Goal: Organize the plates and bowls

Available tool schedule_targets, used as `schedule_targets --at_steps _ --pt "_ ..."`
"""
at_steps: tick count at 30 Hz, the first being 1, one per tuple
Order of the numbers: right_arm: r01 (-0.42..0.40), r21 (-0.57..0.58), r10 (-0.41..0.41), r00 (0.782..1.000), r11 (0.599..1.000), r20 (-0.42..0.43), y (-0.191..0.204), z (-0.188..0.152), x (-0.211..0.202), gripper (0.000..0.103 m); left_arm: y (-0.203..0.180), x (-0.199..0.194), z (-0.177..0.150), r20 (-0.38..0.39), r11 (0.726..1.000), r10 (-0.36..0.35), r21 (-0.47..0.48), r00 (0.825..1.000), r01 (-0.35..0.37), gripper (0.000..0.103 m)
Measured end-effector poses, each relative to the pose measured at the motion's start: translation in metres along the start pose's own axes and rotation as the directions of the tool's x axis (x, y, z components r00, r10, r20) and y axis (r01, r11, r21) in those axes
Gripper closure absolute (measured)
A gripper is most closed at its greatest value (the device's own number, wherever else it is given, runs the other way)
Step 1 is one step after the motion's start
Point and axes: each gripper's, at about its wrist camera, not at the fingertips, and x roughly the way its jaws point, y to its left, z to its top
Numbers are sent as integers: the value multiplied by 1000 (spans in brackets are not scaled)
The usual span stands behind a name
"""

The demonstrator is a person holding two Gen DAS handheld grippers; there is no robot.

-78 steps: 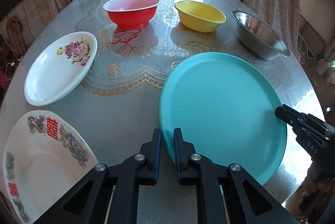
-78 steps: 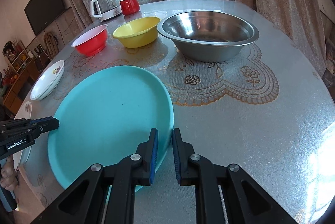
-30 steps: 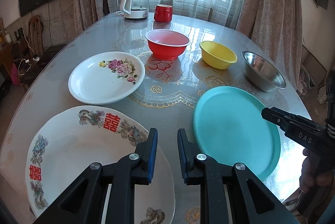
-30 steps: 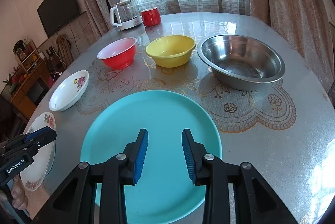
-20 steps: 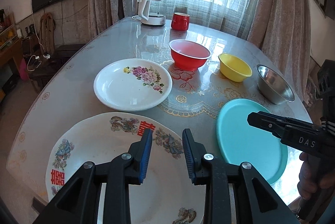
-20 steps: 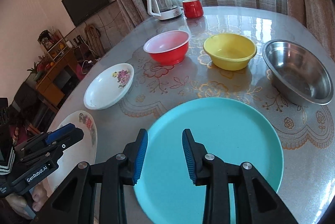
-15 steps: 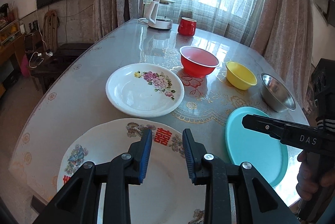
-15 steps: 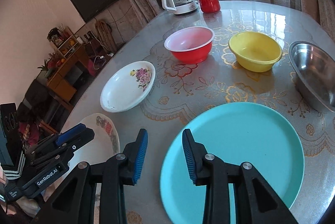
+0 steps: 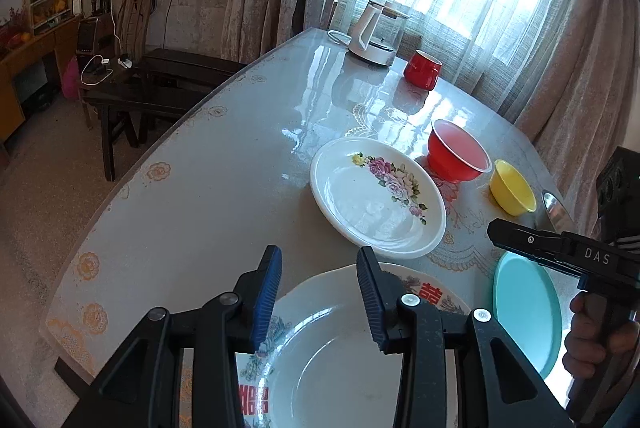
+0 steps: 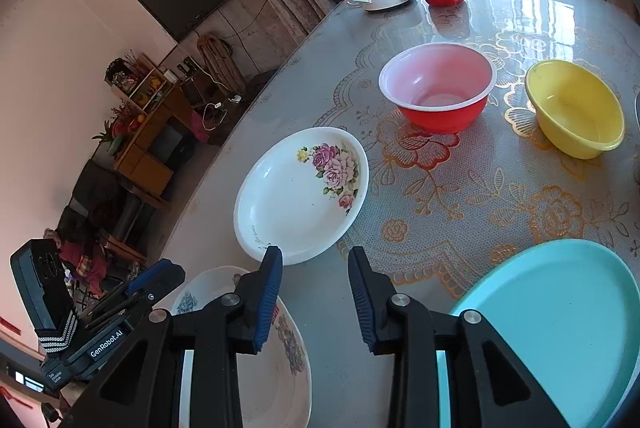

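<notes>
My left gripper [image 9: 319, 260] hovers over the far rim of a large white plate with red characters [image 9: 328, 348]. Its jaws are opening and nothing is between them. My right gripper [image 10: 315, 256] is open and empty, above the table between that large plate [image 10: 256, 368] and the teal plate [image 10: 560, 328]. Just beyond lies a white rose-patterned plate [image 10: 296, 195] [image 9: 376, 203]. Farther back stand a red bowl [image 10: 438, 87] and a yellow bowl [image 10: 576, 107]. Only a sliver of the steel bowl [image 9: 554, 207] shows.
A glass kettle [image 9: 376, 31] and a red mug [image 9: 422, 69] stand at the far end by the curtained window. The table's curved edge [image 9: 132, 187] runs close on the left, with a dark bench [image 9: 160, 83] on the floor beyond it.
Both grippers have swung left, away from the teal plate toward the large patterned plate. The left jaws have widened from nearly shut. The right jaws kept their gap.
</notes>
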Motion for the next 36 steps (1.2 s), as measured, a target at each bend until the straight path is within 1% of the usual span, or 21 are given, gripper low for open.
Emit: schedule_targets --at_steps 1,5,6,9,11,13,18,23,26,30,33,36 --pt "6 11 -6 1000 1000 -4 0 3 5 68 3 3 4 -3 1000 -2 -7 1000 2 65" --pt "35 28 -34 999 999 -25 0 15 21 68 14 20 18 -39 999 33 -31 999 -34 65" --pt "44 25 -44 999 999 -27 0 19 24 68 18 25 21 -53 998 44 -40 998 -46 67" --pt "72 33 -71 997 997 -34 -1 27 33 68 24 36 29 -77 998 46 -49 996 -50 69" --pt "73 47 -72 997 996 -33 -3 31 37 68 27 41 33 -83 998 33 -48 996 -37 69" --pt "82 59 -80 996 995 -32 -6 33 40 68 28 46 36 -88 998 38 -42 995 -42 69" --pt "91 84 -87 995 992 -42 -13 38 47 68 31 57 46 -99 1000 13 -23 995 -15 73" --pt "86 94 -83 996 992 -31 -16 41 47 68 32 66 55 -112 1000 -4 -14 994 2 73" --pt "85 99 -83 996 991 -30 -18 44 49 68 32 75 62 -133 1000 -14 -26 991 10 73" --pt "86 112 -84 996 990 -28 -23 49 51 68 28 86 71 -150 999 -46 -32 988 42 73" --pt "90 111 -85 995 990 -46 -24 50 57 68 23 101 74 -179 999 -30 -19 983 27 73" --pt "75 91 -70 996 993 -58 -24 50 62 69 19 106 78 -186 999 -41 -13 982 40 73"
